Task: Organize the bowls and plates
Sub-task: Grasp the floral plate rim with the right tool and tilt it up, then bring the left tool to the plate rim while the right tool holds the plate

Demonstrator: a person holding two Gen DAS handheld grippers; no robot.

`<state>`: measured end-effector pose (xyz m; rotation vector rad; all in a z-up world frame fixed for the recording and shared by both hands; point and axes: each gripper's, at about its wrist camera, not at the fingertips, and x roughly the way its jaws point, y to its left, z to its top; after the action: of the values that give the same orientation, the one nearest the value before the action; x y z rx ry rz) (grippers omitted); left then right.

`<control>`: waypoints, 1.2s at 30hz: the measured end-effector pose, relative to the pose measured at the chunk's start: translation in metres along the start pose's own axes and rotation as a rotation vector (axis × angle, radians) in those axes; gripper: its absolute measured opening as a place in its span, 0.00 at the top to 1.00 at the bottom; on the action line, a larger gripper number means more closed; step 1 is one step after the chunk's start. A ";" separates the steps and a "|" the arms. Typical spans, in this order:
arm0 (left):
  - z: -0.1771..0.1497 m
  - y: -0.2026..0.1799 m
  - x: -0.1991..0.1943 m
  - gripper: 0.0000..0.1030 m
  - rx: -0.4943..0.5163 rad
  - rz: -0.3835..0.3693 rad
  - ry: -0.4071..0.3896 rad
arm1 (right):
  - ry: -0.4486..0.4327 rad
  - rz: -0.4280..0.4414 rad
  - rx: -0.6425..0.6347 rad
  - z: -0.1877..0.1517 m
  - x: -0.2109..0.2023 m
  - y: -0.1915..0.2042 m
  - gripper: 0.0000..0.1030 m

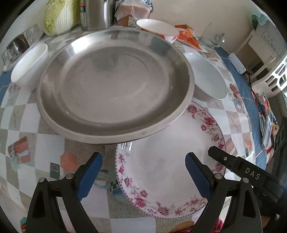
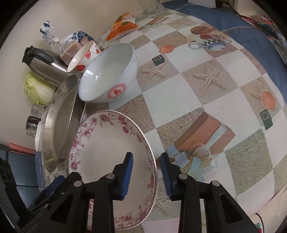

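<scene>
two grippers angle steeply down: right gripper (image 2: pixel 146 172) straddles the floral plate (image 2: pixel 107 152) rim, pads not touching; left gripper (image 1: pixel 143 172) spread wide above it.

A pale green napa cabbage (image 1: pixel 60 15) lies at the back by the cream wall, beside a brushed steel kettle with a black handle (image 2: pixel 43 65). A clear bag of brown bread (image 1: pixel 133 12) and an orange snack packet (image 2: pixel 122 26) sit behind. The checkered, starfish-printed tablecloth (image 2: pixel 206 77) covers the table.
</scene>
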<state>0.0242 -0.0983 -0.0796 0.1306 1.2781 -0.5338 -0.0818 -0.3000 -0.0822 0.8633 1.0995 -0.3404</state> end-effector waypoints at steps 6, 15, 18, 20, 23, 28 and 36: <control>0.000 0.006 0.009 0.09 -0.037 0.004 0.052 | 0.008 -0.007 0.000 -0.002 0.001 -0.001 0.82; 0.004 0.007 0.016 0.10 -0.075 0.027 0.069 | 0.016 -0.015 -0.004 0.000 0.004 0.000 0.82; 0.004 0.012 0.020 0.20 -0.110 0.024 0.087 | 0.016 -0.010 -0.001 0.000 0.003 -0.001 0.82; 0.003 0.015 0.020 0.36 -0.117 0.031 0.091 | 0.018 -0.013 -0.008 0.000 0.003 -0.001 0.82; 0.003 0.015 0.020 0.49 -0.118 0.032 0.080 | 0.019 -0.015 -0.011 -0.001 0.003 0.000 0.82; 0.003 0.024 0.021 0.52 -0.162 0.008 0.072 | 0.020 -0.023 -0.014 -0.001 0.004 0.001 0.84; 0.007 0.034 0.023 0.66 -0.168 -0.021 0.050 | 0.022 -0.018 -0.012 -0.001 0.005 0.000 0.84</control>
<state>0.0498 -0.0783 -0.1062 -0.0101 1.3687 -0.4414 -0.0801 -0.2987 -0.0863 0.8491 1.1291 -0.3395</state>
